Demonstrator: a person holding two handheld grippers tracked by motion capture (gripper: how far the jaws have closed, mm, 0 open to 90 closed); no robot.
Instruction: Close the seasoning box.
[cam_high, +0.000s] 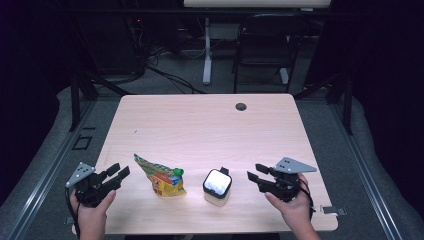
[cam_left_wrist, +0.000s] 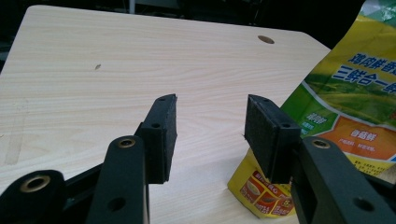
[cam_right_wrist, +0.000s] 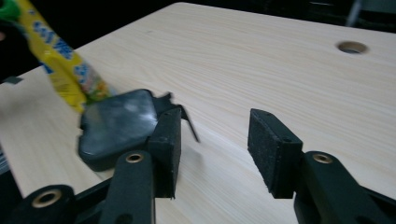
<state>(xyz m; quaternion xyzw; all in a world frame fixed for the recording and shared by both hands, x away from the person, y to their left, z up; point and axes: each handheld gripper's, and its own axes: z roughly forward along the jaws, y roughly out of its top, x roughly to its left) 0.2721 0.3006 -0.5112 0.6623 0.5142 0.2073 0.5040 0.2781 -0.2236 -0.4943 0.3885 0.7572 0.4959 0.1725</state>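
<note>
The yellow-green snack bag (cam_left_wrist: 345, 88) carries blue Chinese print reading 三鲜合一 under a partly cut line (鸡肉鲜香); smaller white characters on its orange panel are too small to read.

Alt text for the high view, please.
On a light wooden table, a yellow snack bag and a small white container with a black rim lie between the left gripper and the right gripper, both open and holding nothing.

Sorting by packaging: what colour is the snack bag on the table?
Mainly yellow, with green and orange panels; the bag shows best in the left gripper view.
</note>
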